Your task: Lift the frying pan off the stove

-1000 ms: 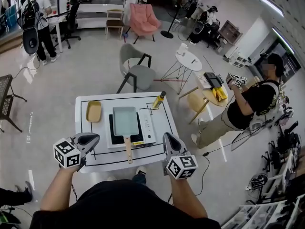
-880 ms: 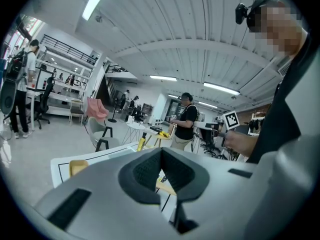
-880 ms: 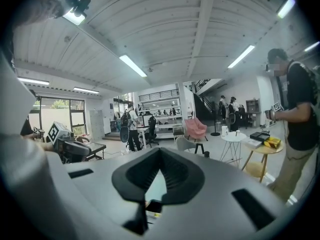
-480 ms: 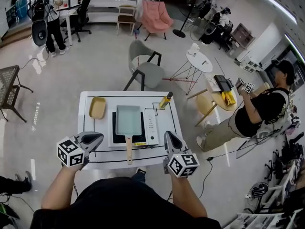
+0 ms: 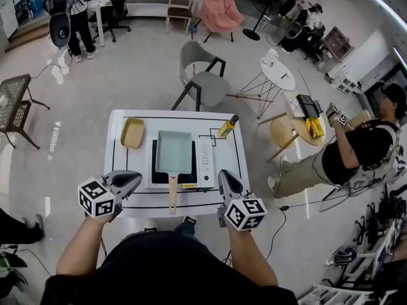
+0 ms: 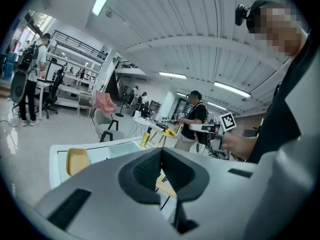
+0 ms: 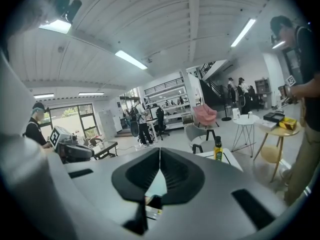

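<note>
Both closed and empty, the left gripper (image 5: 135, 179) and right gripper (image 5: 224, 176) flank the handle (image 5: 172, 194); the pan (image 5: 173, 152) sits on the stove (image 5: 203, 161) just ahead, apparently untouched.

Right gripper (image 7: 160, 152) seemingly hides most of pan (image 7: 156, 183).

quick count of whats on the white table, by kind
frying pan: 1
stove: 1
yellow tray: 1
yellow bottle: 1
total on the table: 4
</note>
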Demonstrator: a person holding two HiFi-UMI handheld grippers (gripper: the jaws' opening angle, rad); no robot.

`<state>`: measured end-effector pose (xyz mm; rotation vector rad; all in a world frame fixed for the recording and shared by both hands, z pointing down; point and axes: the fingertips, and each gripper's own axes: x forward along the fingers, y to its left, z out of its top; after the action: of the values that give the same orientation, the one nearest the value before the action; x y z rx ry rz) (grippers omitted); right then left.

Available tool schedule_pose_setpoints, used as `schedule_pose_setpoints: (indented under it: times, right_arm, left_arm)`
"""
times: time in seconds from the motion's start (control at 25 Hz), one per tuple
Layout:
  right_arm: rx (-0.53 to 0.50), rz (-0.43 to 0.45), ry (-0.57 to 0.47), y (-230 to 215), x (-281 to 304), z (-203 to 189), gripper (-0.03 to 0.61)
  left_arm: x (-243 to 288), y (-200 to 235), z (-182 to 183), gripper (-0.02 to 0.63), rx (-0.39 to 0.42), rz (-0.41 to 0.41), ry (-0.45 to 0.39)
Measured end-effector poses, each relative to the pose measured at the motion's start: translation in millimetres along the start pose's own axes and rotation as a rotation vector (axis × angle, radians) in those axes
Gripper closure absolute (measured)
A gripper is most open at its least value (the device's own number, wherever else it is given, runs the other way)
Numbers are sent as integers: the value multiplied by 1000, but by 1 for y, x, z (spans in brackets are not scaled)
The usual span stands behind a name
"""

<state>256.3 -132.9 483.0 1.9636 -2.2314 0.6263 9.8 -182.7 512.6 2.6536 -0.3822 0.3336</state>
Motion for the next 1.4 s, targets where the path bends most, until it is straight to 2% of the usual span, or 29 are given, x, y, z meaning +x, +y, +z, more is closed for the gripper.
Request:
schedule_pose_setpoints:
  times: [0.48,0.84,1.4]
  right_arm:
    - [74,82,107,-2,26,-36,556]
    - [138,148,181,0,45,-64,523]
    - [295,270,321,7,72,-119,485]
  left_arm:
    - [11,12,-19,597,-86,16,-9]
    - [27,18,-35,505,-156,0,16]
    - [56,14,-86,446,-292,-23,128]
